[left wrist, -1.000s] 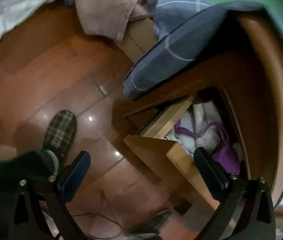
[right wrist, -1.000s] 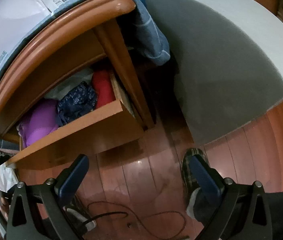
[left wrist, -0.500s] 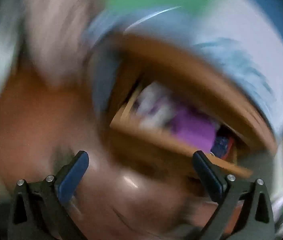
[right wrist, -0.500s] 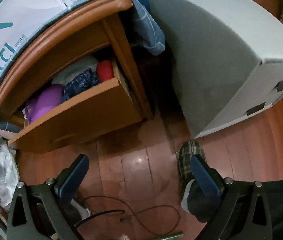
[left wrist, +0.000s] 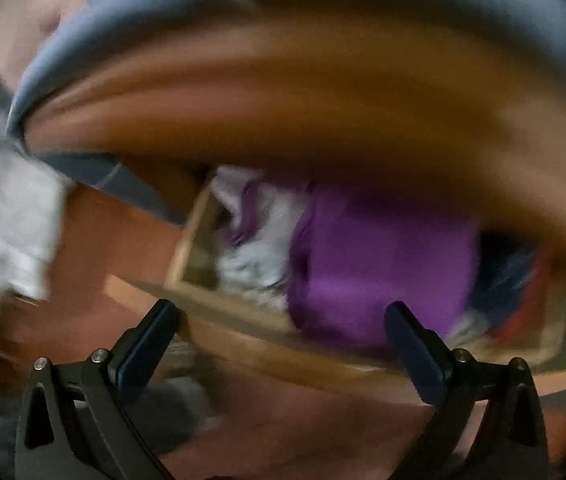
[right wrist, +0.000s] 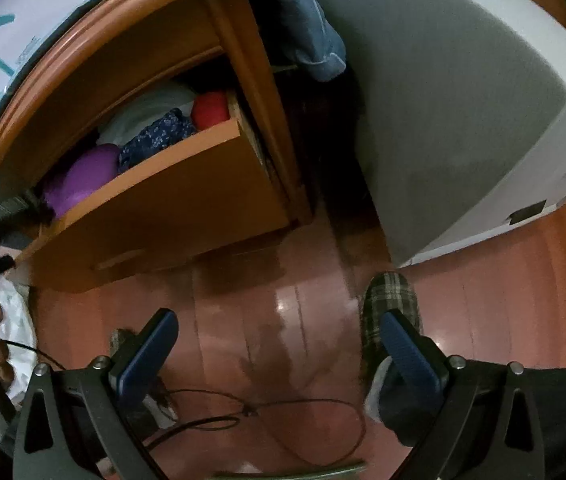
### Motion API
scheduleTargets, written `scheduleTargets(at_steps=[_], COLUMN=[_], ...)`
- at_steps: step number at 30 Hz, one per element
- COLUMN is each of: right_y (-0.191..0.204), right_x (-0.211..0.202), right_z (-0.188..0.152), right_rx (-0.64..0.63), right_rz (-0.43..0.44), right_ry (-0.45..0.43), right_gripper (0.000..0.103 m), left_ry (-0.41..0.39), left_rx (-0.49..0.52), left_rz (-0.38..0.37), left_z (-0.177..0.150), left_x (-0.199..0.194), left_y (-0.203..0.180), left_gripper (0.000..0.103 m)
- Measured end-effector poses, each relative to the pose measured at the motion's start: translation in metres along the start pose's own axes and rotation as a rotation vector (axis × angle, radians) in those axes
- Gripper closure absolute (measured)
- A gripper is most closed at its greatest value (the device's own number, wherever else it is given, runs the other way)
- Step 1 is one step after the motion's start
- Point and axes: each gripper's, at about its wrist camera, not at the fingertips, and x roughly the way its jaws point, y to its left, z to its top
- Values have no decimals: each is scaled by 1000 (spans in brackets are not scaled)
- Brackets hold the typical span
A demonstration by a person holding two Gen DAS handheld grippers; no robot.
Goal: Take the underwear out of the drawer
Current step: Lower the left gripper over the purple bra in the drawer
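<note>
Right wrist view: open wooden drawer (right wrist: 171, 196) with four folded underwear pieces in a row.
Purple piece (right wrist: 83, 180), navy patterned (right wrist: 155, 136), red (right wrist: 211, 110), one pale behind; row runs along the drawer front. Left gripper (left wrist: 279, 320) and right gripper (right wrist: 277, 332): jaws spread, empty. Left view blurred.

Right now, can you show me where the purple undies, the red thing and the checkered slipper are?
purple underwear (left wrist: 383, 264): left wrist view, middle of the purple cloth.
red garment (right wrist: 211, 110): right wrist view, its rounded top at the drawer's right end.
checkered slipper (right wrist: 389, 296): right wrist view, the plaid toe.
</note>
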Motion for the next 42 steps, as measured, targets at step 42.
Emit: scheduleTargets(at_steps=[42], right_y=[48], right_x=[-66], right_z=[-46], right_rx=[-297], right_rz=[-95], right_ry=[-220], right_gripper=[0], left_ry=[-303], left_rx=[51], left_rz=[-299], left_z=[-93], left_x=[-36], left_y=[9], left_gripper=[1])
